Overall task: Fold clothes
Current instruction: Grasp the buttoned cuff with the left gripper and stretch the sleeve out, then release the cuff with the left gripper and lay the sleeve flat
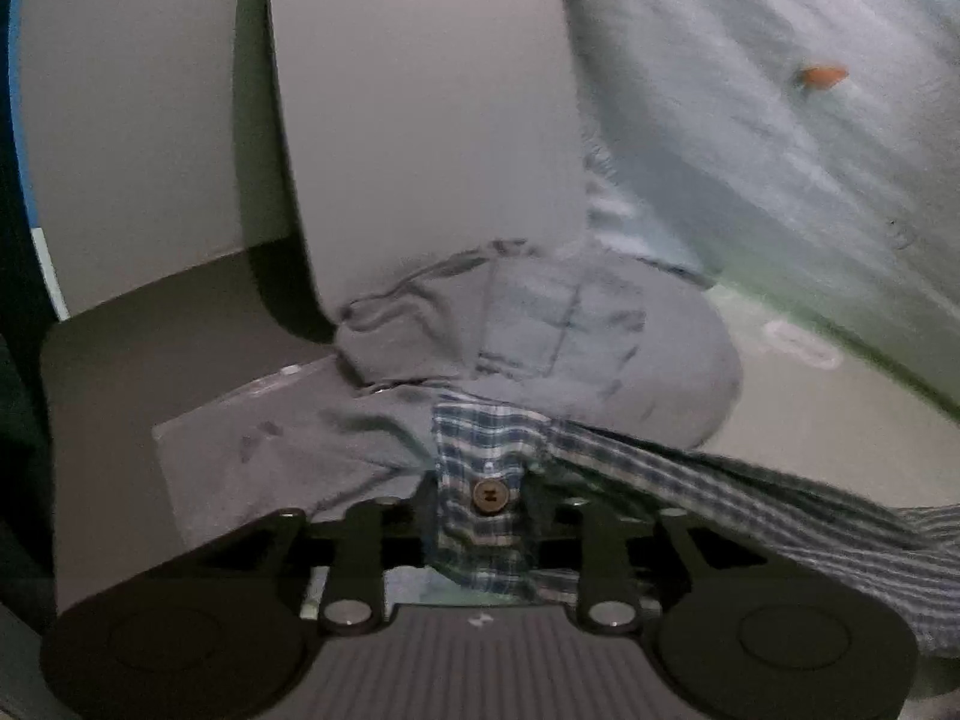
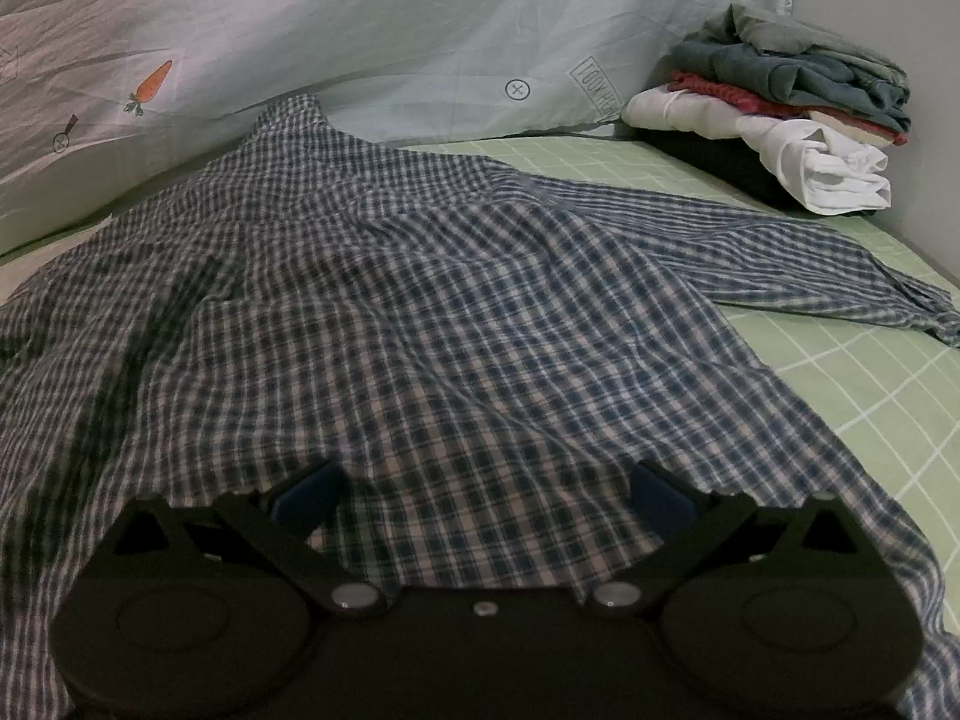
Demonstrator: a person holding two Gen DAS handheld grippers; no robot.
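Observation:
A blue-and-white plaid shirt (image 2: 420,300) lies spread over the bed, one sleeve reaching out to the right. In the left wrist view, its button edge (image 1: 487,495), with a brown button, stands pinched between the fingers of my left gripper (image 1: 483,504), and the cloth trails off to the right. My right gripper (image 2: 483,480) rests at the shirt's near hem. Its blue pads (image 2: 312,495) stand wide apart, with loose plaid cloth lying between them, not pressed.
A stack of folded clothes (image 2: 780,102) sits at the back right corner on the green grid sheet (image 2: 870,390). A pale pillow (image 2: 360,30) with a carrot print runs along the back. A crumpled grey garment (image 1: 570,348) lies by a white panel (image 1: 420,120).

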